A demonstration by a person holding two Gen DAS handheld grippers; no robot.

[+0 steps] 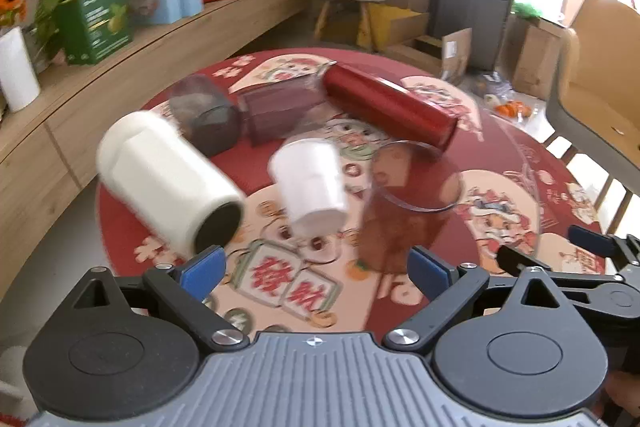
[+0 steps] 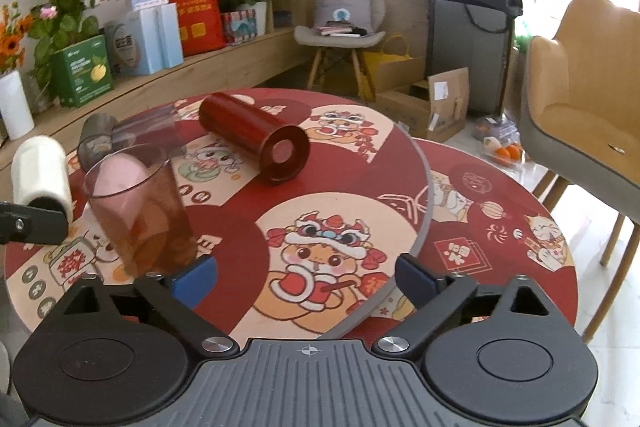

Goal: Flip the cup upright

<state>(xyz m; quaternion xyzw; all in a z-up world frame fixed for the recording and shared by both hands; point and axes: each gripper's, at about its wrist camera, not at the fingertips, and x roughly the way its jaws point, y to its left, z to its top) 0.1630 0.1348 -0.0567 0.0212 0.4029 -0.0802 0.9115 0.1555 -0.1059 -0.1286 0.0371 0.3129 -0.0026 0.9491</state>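
Observation:
Several cups are on a round red patterned table point(image 1: 520, 195). A white paper cup point(image 1: 310, 183) stands upside down just ahead of my open, empty left gripper point(image 1: 314, 269). A clear amber glass point(image 1: 404, 207) stands upright to its right; it also shows in the right wrist view point(image 2: 140, 211). A white mug point(image 1: 168, 179) lies on its side at the left. A red tumbler point(image 1: 388, 105) lies on its side farther back, also seen in the right wrist view point(image 2: 256, 143). Two dark translucent cups point(image 1: 212, 119) lie at the back. My right gripper point(image 2: 306, 277) is open and empty, right of the amber glass.
A wooden shelf point(image 1: 120, 67) with boxes, flowers and a red bag runs along the left. A tan armchair point(image 2: 584, 99) stands right of the table. A grey chair point(image 2: 340, 35), cardboard boxes and a dark bag are behind. The table's raised turntable edge point(image 2: 424, 187) curves at the right.

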